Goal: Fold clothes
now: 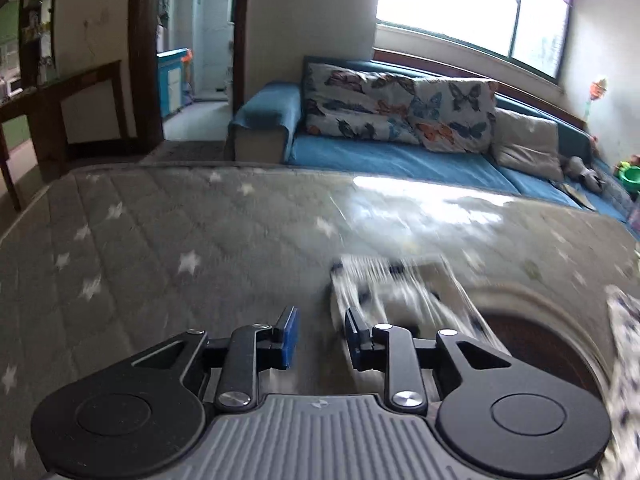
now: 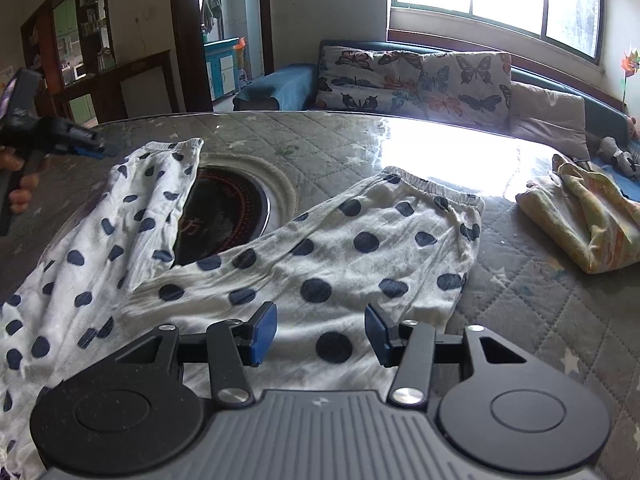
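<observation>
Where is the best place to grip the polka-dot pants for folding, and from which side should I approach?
Probably the elastic cuff of the polka-dot pants, on the right leg, approached from its open far end. The hem is gathered and thicker, so the open right gripper could likely pinch it and draw the leg across.

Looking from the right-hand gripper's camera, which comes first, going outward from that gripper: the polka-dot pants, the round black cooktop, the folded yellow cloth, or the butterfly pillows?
From the right gripper:
1. Polka-dot pants, directly under and ahead of its fingers.
2. Round black cooktop, ahead to the left, partly covered by the pants.
3. Folded yellow cloth, off to the right; too close to call against the cooktop.
4. Butterfly pillows, on the sofa beyond the table.
</observation>
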{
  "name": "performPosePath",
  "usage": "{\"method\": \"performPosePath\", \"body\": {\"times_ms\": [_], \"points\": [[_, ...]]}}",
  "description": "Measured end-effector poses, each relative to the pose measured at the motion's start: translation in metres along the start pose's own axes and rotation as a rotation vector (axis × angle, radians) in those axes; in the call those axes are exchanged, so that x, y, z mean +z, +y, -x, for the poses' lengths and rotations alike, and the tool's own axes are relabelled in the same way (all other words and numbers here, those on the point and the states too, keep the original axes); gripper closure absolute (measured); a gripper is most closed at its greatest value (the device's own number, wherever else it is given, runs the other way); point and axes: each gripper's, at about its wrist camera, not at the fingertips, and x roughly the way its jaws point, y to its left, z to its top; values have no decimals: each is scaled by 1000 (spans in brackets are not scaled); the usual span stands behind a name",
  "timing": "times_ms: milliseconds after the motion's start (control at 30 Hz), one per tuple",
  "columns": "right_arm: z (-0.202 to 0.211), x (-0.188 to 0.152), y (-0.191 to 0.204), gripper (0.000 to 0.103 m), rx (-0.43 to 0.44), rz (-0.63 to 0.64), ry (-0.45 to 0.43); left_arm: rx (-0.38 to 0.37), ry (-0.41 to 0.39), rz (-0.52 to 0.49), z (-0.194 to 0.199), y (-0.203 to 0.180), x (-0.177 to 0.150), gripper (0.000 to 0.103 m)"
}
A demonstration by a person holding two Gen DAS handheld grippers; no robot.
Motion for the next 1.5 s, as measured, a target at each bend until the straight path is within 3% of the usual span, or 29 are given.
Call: {"method": "performPosePath", "body": {"times_ms": [100,367,533,600,767,933,1033,1200,1267,1333,1500], "points": [[9,-7,4,54,-7,1,0,-17,35,-14,28,1,-23,58],[39,-31,24,53,13,15,9,-86,129,-79,101,-7,-93,54],[53,-45,39,53,29,23,4,-129,158,-69,122,-15,-128,53],[58,-49,44,53,35,22,3,-120,131,-90,126,-20,-135,55],[67,-57,54,53,36,41,-2,-165,117,-81,135,-24,-146,94],[72,-61,58,53,33,45,-8,-106,72,-108,148,-32,-156,100],[78,-64,60,53,32,51,-11,-77,53,-83,159,-25,-160,100],[91,-70,62,53,50,58,-9,-88,44,-59,165,-14,-158,96],[99,-75,65,53,78,74,-1,-52,20,-82,171,-16,-156,78],[107,-80,72,53,104,103,10,-37,-12,-121,179,-21,-155,76],[120,-97,87,56,164,165,52,-187,-52,-231,204,-48,-160,77]]}}
